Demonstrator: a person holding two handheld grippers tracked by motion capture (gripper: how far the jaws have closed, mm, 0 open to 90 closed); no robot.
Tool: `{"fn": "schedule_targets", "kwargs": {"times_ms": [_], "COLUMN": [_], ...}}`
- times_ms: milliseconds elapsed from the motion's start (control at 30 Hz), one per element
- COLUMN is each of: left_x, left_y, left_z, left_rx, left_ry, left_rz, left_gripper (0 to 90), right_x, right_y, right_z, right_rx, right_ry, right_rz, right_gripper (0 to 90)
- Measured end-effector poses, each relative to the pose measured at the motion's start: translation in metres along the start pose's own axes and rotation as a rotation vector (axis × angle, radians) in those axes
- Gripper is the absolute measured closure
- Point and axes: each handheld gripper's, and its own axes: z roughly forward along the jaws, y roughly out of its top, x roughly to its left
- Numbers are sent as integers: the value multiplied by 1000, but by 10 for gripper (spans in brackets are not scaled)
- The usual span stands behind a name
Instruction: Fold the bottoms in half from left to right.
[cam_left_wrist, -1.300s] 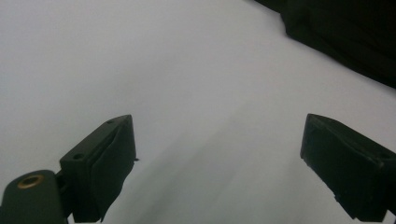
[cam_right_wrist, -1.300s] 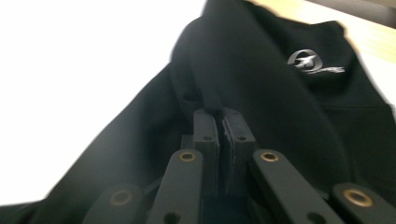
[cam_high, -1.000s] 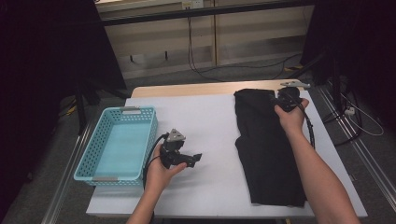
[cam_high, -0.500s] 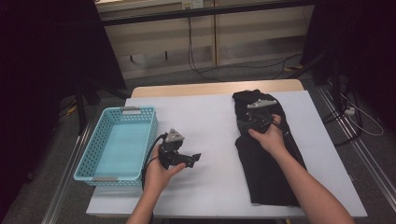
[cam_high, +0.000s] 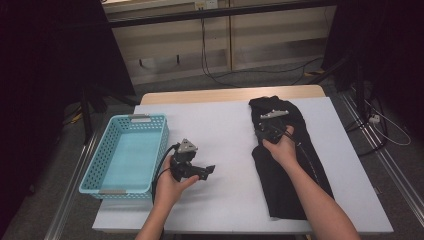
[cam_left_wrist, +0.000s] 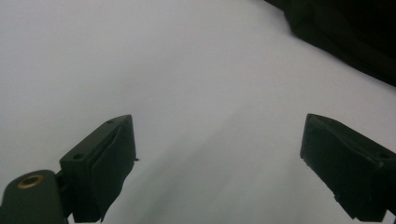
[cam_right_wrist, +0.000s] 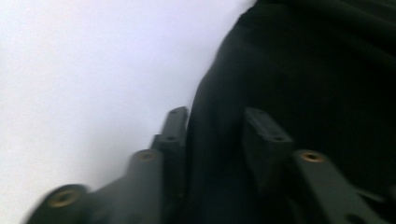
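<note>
Black cloth garment (cam_high: 290, 165), long and soft, lies lengthwise on the right half of the white-covered bench (cam_high: 225, 125), its far end bunched and folded back on itself, its near end reaching almost to the bench's front edge. Right tongs (cam_high: 266, 131) sit on the garment's left edge near that bunched end; in the right gripper view a fold of the black fabric (cam_right_wrist: 219, 140) stands between the two jaws, which have just been closing, and the fold looks pinched, though the blur keeps me from saying how firmly. Risk, as I judge it: the bite is on the very margin of the cloth, so a pull could slip the fold free, or catch one layer and leave the rest lying. A second risk is drag, since the long tail could trail across the bench and off its front edge if lifted from one end alone. Left tongs (cam_high: 192, 170) are well apart from the garment, held low over bare bench, jaws spread wide with nothing between them in the left gripper view, so no second hold on the cloth exists yet. Light blue perforated plastic basket (cam_high: 105, 165) stands empty at the left side; a loose garment carried that way could snag on its rim.
</note>
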Motion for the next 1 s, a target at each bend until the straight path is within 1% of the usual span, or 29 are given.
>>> {"fn": "schedule_targets", "kwargs": {"times_ms": [33, 100, 133, 200, 300, 333, 367, 433, 533, 633, 733, 767, 833, 967, 1000], "left_x": [0, 0, 1, 2, 5, 5, 5, 6, 5, 6, 7, 8, 9, 11, 12], "left_y": [0, -1, -1, -2, -2, -2, -1, -1, 0, 0, 0, 0, 0, 1, 1], "left_z": [-1, -2, -3, -2, -2, -3, -4, -4, -3, -3, -4, -4, -6, -8, -8], "left_rx": [-3, -6, -6, -1, -2, -2, -4, -8, -10, -7, -7, -8, -11, -15, -18], "left_ry": [0, 1, 3, 1, 6, 7, 9, 9, 7, 9, 13, 10, 17, 28, 27], "left_rz": [-1, -6, -3, -16, -24, -24, -21, -19, -24, -17, -23, -29, -23, -31, -34], "left_gripper": [104, 103, 103, 102, 100, 100, 100, 100, 100, 100, 100, 100, 100, 100, 100], "right_x": [-3, -7, -8, -8, -8, -6, -4, 3, 14, 28, 45, 50, 62, 89, 96], "right_y": [0, -1, -1, 0, 0, 0, 1, 1, 2, 3, 1, 0, -2, -8, -10], "right_z": [-1, -1, -1, -1, -1, -1, -2, -2, -6, -11, -16, -17, -20, -27, -29], "right_rx": [2, 3, 4, 2, -4, -7, -7, -2, -10, -13, -12, -16, -22, -22, -19], "right_ry": [-2, 1, 5, 4, 20, 32, 44, 63, 104, 152, 204, 225, 268, 335, 353], "right_rz": [5, 4, 9, 4, 28, 24, 10, -22, -48, -98, -152, -158, -166, -232, -256], "right_gripper": [765, 823, 829, 838, 848, 849, 850, 852, 853, 853, 853, 853, 853, 853, 853]}}
